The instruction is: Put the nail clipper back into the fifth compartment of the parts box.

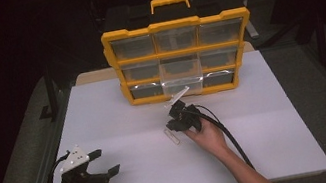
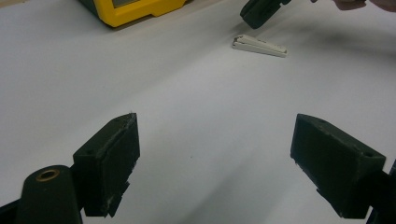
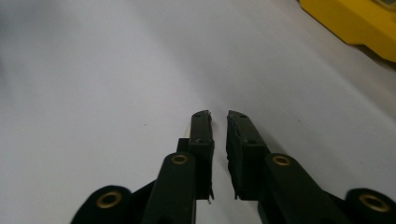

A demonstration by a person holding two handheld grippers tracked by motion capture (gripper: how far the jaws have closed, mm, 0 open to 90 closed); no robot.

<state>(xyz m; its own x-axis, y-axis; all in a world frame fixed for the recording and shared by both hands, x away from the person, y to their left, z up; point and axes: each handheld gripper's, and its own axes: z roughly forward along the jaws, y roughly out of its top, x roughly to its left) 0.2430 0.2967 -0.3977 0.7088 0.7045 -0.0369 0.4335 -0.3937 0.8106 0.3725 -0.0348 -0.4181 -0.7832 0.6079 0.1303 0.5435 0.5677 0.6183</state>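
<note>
Small white strip (image 1: 172, 136) flat on the surface (image 1: 262, 145), long axis toward the drawer case (image 1: 179, 58), just beside my nearly clenched, empty right gripper (image 1: 182, 118); my left gripper (image 1: 105, 165) released, well apart.

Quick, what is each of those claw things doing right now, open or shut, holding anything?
Left gripper: jaws wide open, holding nothing.
Right gripper: jaws nearly closed, a narrow gap between them, nothing held.

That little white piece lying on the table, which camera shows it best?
The left gripper view: the white piece lies in the open, its long flat shape clear. In the high view it is tiny beside the right gripper.
</note>
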